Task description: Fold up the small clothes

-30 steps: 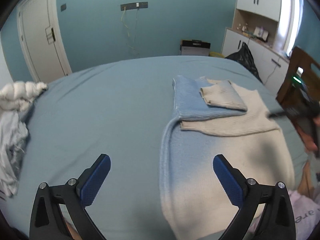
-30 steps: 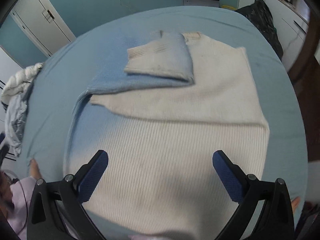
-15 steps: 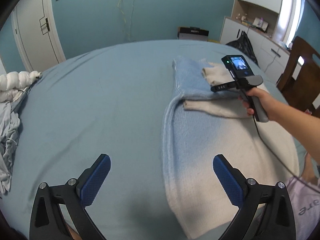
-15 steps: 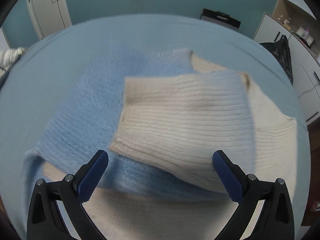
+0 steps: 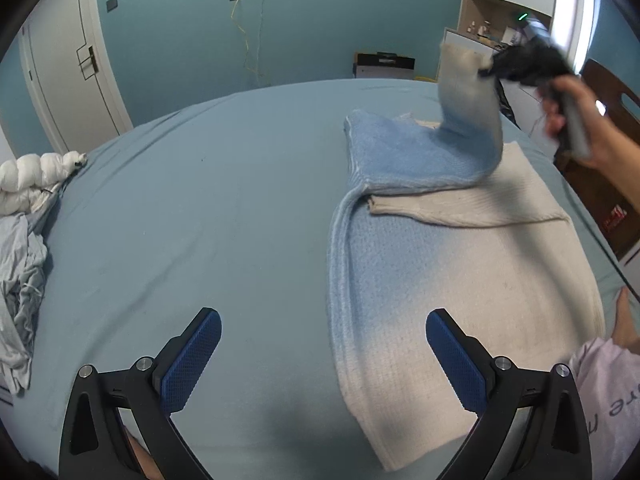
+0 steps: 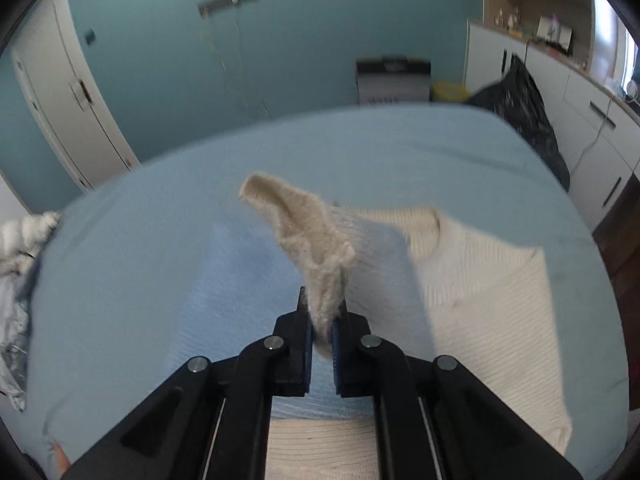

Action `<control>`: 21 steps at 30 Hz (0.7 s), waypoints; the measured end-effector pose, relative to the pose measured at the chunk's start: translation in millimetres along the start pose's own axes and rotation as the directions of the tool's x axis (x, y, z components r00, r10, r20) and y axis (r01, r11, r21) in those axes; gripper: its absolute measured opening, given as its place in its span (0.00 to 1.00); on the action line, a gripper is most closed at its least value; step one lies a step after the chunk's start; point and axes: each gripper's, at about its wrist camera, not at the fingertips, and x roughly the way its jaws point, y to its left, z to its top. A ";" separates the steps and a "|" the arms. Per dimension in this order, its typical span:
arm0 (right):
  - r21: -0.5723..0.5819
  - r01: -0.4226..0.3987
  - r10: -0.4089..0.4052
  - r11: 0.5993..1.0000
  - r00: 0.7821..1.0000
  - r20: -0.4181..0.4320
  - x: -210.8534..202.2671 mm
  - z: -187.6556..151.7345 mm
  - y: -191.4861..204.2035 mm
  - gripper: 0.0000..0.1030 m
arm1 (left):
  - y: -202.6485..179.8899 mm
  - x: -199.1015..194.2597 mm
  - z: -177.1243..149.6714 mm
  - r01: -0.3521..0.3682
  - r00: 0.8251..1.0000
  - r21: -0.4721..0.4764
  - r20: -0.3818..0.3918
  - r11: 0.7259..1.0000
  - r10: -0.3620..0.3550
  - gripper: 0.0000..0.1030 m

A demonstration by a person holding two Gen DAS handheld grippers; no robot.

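The right claw (image 6: 321,320) had just closed on the sweater (image 5: 460,276) sleeve cuff (image 6: 320,268), lifting it toward 1 o'clock for refolding. The left claw (image 5: 320,354) stood wide open, empty.

Blue-to-cream sweater (image 5: 420,264) on bed; sleeve (image 5: 468,108) lifted.

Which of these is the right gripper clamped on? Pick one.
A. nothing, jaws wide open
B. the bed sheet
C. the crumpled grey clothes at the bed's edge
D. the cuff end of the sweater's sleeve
D: the right gripper has its jaws closed on the cream sleeve cuff of the sweater, lifting it off the bed.
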 end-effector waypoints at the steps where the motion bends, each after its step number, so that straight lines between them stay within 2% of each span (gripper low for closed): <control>1: 0.013 -0.033 0.033 0.999 0.999 0.034 -22.3 5.6 -1.8 0.04 | -1.9 0.5 1.4 0.003 1.000 0.000 -0.002 1.000 -0.003 1.00; 5: 0.112 -0.148 0.134 0.983 0.983 0.128 -83.2 20.1 -31.7 0.04 | -11.7 2.3 8.1 0.019 1.000 -0.006 -0.008 1.000 -0.019 1.00; 9: 0.235 -0.260 0.207 0.937 0.952 0.227 -121.0 12.6 -99.0 0.04 | -19.4 1.8 7.0 0.003 1.000 0.035 0.008 0.999 -0.004 1.00; 10: 0.260 -0.268 0.205 0.928 0.948 0.244 -125.5 5.8 -118.6 0.04 | -21.1 1.2 6.2 0.000 1.000 0.049 0.006 0.999 0.000 1.00; 12: 0.294 -0.217 0.144 0.931 0.957 0.250 -128.5 -9.4 -146.7 0.04 | -23.6 2.2 3.7 -0.013 1.000 0.071 -0.001 0.997 0.013 1.00; 14: 0.384 -0.175 0.100 0.907 0.973 0.208 -117.5 -29.6 -188.5 0.04 | -24.2 3.5 1.1 -0.006 1.000 0.079 -0.009 0.997 0.006 1.00; 15: 0.455 -0.159 0.092 0.876 0.982 0.164 -107.6 -46.6 -216.1 0.06 | -24.3 4.4 0.1 -0.003 1.000 0.081 -0.014 0.997 0.004 1.00; 16: 0.507 -0.124 0.084 0.853 0.991 0.101 -93.8 -60.3 -230.7 0.14 | -24.1 5.3 -0.4 -0.003 1.000 0.083 -0.018 0.997 0.004 1.00; 17: 0.570 -0.054 0.072 0.820 0.997 -0.009 -74.8 -77.3 -252.8 0.23 | -24.0 6.4 -1.0 -0.002 1.000 0.085 -0.022 0.996 0.004 1.00; 18: 0.609 0.009 0.062 0.793 0.994 -0.095 -59.9 -90.6 -261.8 0.46 | -23.9 6.9 -0.9 -0.001 1.000 0.085 -0.024 0.996 0.003 1.00; 19: 0.644 0.088 0.052 0.760 0.979 -0.195 -45.3 -108.3 -277.6 0.51 | -23.8 6.9 -0.6 0.003 1.000 0.086 -0.026 0.996 -0.001 1.00; 20: 0.645 0.163 0.025 0.747 0.962 -0.273 -36.6 -126.3 -289.4 0.51 | -22.9 7.1 -0.1 0.009 1.000 0.086 -0.030 0.996 -0.006 1.00; 21: 0.634 0.190 0.002 0.750 0.957 -0.289 -36.8 -134.0 -293.0 0.51 | -23.1 7.9 0.3 0.010 0.999 0.087 -0.033 0.996 -0.007 1.00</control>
